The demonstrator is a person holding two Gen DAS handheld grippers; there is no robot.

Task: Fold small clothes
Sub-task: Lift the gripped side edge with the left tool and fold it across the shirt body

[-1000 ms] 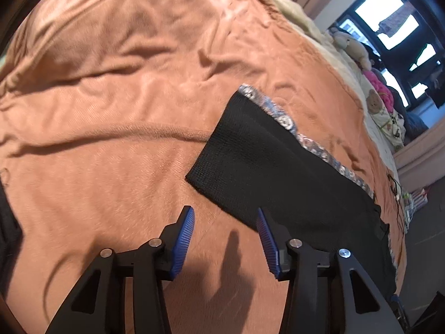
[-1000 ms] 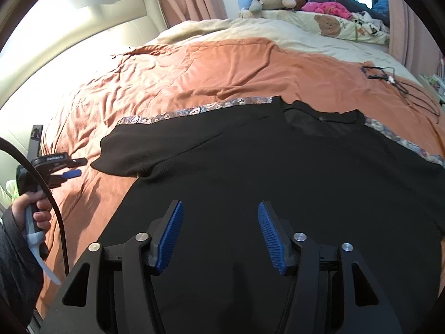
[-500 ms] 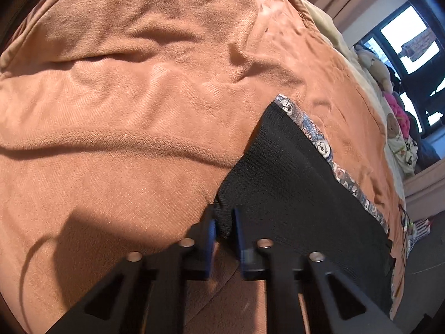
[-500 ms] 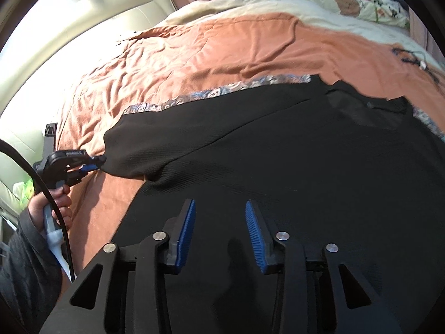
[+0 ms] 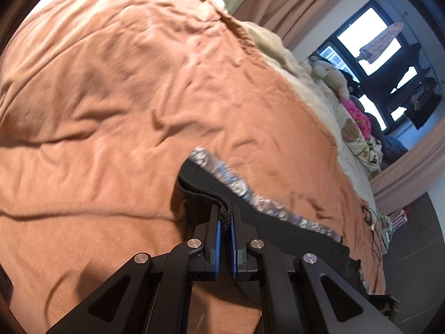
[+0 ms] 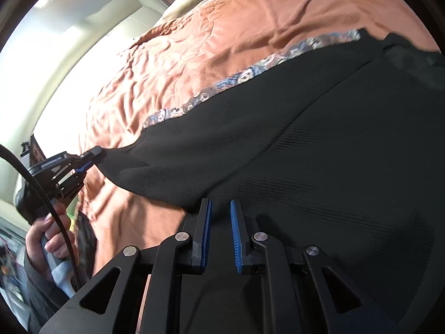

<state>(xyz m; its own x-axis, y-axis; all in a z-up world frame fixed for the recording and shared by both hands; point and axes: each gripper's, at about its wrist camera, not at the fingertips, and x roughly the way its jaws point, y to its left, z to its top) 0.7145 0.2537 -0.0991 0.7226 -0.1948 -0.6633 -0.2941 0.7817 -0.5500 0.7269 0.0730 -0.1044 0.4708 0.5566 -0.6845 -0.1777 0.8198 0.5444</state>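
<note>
A black knit top with a patterned trim lies spread on the orange bedspread. My left gripper is shut on the cuff of its sleeve and lifts it off the bed; it also shows in the right wrist view at the sleeve's end. My right gripper is low over the top's body near the armpit, jaws narrowly apart, with no cloth seen between them.
Soft toys and patterned bedding lie at the far side by the window. A cable lies on the bedspread near the bed's edge. A cream headboard borders the bed.
My left gripper closed on the sleeve cuff and has raised it. My right gripper moved down toward the top and its jaws narrowed.
</note>
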